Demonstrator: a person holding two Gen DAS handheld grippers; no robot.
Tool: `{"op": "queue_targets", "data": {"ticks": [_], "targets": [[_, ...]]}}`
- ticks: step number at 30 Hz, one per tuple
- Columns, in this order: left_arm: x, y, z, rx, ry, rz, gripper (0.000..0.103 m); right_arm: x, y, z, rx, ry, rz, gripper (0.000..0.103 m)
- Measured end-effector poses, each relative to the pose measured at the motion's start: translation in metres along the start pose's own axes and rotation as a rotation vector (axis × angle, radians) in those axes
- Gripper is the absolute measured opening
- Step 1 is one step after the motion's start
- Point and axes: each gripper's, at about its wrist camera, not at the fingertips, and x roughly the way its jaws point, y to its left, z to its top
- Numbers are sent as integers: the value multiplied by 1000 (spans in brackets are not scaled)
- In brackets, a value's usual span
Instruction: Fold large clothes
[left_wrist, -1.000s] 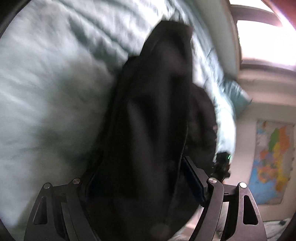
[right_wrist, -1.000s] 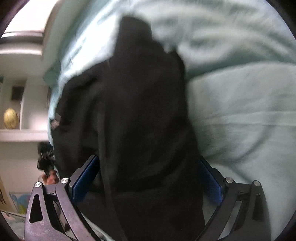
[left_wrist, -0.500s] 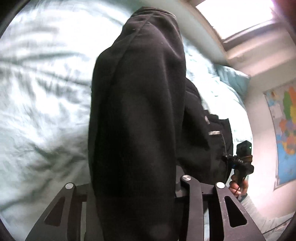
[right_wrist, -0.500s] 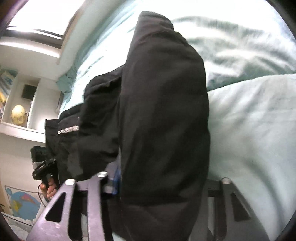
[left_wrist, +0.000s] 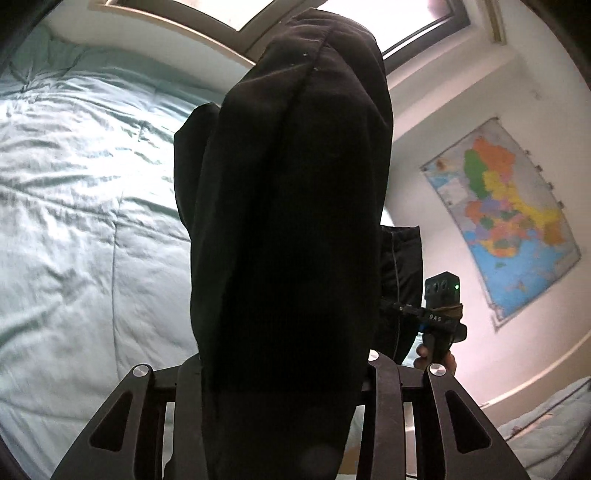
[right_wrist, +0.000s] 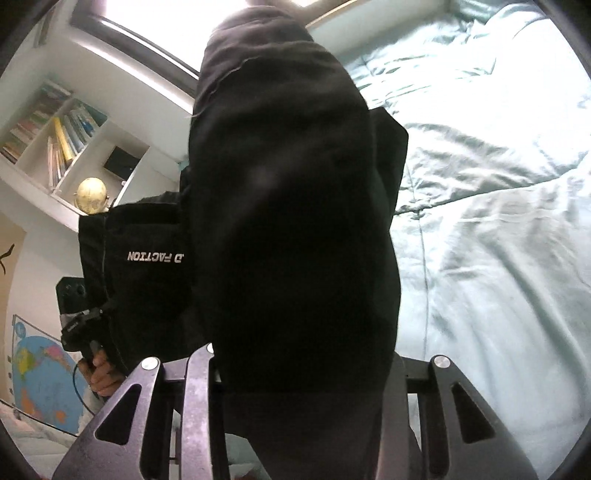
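Two grippers, one black garment: it's bunched up and lifted off the bed, hanging between them. The left gripper has its fingers pinching one thick wad of cloth, and the right gripper is clamped on another, with the printed panel dangling to its side. My take: pull the hands apart so the cloth goes taut and the twists drop out, then lay it flat on the bed before creasing. Folding it bunched like this would probably trap wrinkles.
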Motion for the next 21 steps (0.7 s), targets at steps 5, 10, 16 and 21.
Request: {"op": "queue_targets", "data": {"ticks": [5,10,16,21], "targets": [[-6,18,-35,-73,41,-20,39,-27,3,-34,0,51,-49,41],[20,81,-89,-248,149,41,39,11,-31,-80,129,172,-107,41],[43,203,-138,-436,196,291,80,53,-106,-101,299,206,-226,51],[21,245,-146,-618,191,129,82,54,-142,-111,400,195,-255,70]]}}
